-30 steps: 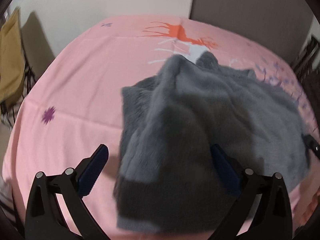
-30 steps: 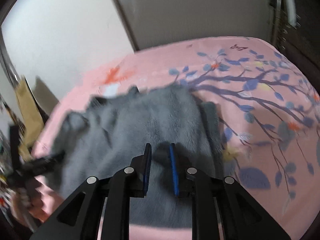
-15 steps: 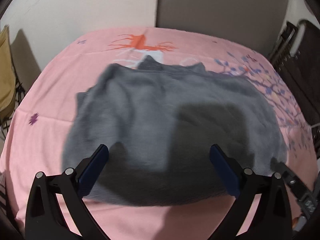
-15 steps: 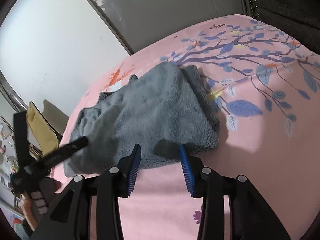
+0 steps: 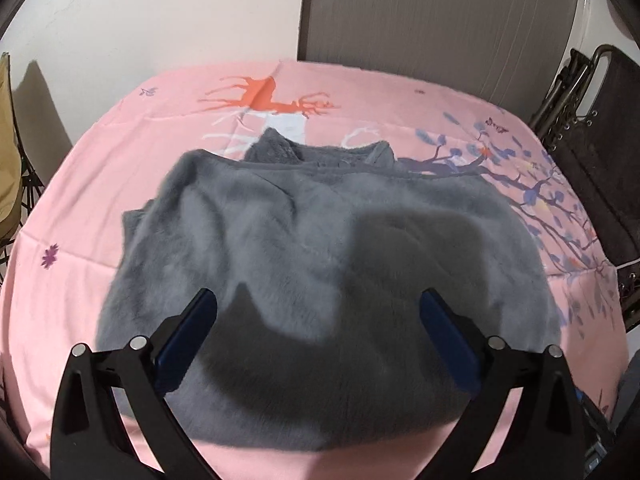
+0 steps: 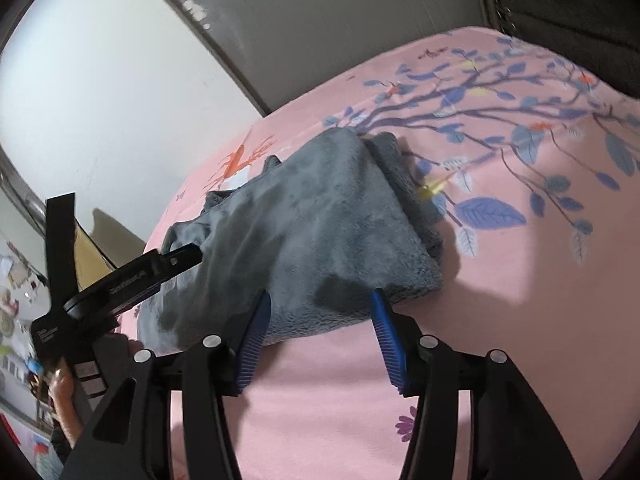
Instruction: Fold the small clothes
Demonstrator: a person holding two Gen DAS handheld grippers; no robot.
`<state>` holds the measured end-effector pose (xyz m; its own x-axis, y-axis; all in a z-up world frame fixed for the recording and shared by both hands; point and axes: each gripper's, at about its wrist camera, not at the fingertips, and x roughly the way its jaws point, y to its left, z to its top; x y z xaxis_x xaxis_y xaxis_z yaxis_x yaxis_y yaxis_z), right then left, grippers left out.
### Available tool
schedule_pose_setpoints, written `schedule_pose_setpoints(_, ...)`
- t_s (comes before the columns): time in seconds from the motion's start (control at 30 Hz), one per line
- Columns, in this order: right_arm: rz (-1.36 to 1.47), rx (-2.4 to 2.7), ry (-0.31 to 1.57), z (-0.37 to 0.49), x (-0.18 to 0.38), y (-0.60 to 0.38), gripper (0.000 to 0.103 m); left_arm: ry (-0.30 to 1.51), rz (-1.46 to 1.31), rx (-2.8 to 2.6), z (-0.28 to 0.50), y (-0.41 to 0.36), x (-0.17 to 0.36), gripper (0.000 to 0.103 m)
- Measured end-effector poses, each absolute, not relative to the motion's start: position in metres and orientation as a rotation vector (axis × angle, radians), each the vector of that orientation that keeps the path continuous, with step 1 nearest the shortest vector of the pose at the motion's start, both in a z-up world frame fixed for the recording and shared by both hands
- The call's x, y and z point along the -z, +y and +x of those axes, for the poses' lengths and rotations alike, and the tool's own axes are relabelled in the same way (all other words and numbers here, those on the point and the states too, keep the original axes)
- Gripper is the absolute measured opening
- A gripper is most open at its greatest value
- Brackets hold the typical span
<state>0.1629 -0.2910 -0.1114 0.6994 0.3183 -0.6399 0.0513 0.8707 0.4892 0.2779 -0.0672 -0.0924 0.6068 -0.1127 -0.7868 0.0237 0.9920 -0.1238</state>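
1. Your left tongs are released: the 2 blue-padded fingers stand wide apart and nothing is between them. They hover above the near half of the grey fleece garment, and their shadow falls across its pile.

2. Your right tongs are likewise released, the ribbed blue pads well apart. They sit at the near edge of the garment; whether the pads touch the fleece cannot be told from this angle.

3. The garment lies on the pink sheet, roughly at its middle. In the left wrist view it is spread in a broad, rounded shape with soft creases on its left side.

4. At the far edge of the garment, 2 small pointed grey tabs stick up, just below the orange deer print on the sheet.

5. In the right wrist view the garment's right edge is doubled over: a thicker folded band runs along it, beside the printed branch with blue leaves.

6. In the right wrist view your left tongs come in from the left, their black body over the garment's left end, held by a hand seen low at the frame edge.

7. Behind the sheet stand a white wall and a grey panel. A dark folding frame stands to the right.
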Motion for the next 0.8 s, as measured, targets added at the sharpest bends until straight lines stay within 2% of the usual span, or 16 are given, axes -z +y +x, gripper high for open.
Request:
schedule_pose_setpoints(0.1, 0.513, -0.148, 0.800, 0.165, 0.116, -0.292, 0.052, 0.969, -0.098, 0.067, 0.296, -0.068, 0.119, 0.099)
schedule_pose_setpoints(0.2, 0.516, -0.144, 0.806, 0.166, 0.118, -0.293, 0.052, 0.908, -0.006, 0.027, 0.291, -0.080, 0.129, 0.099)
schedule_pose_setpoints(0.5, 0.561, -0.124, 0.826, 0.161, 0.127, -0.299, 0.056, 0.910, -0.043, 0.045, 0.290, -0.074, 0.128, 0.099)
schedule_pose_setpoints(0.7, 0.583, -0.112, 0.827, 0.161, 0.131, -0.302, 0.056, 0.870, -0.082, 0.085, 0.282, -0.066, 0.099, 0.098)
schedule_pose_setpoints(0.8, 0.597, -0.105, 0.817, 0.164, 0.132, -0.302, 0.056, 0.901, -0.122, 0.101, 0.290, -0.061, 0.102, 0.098)
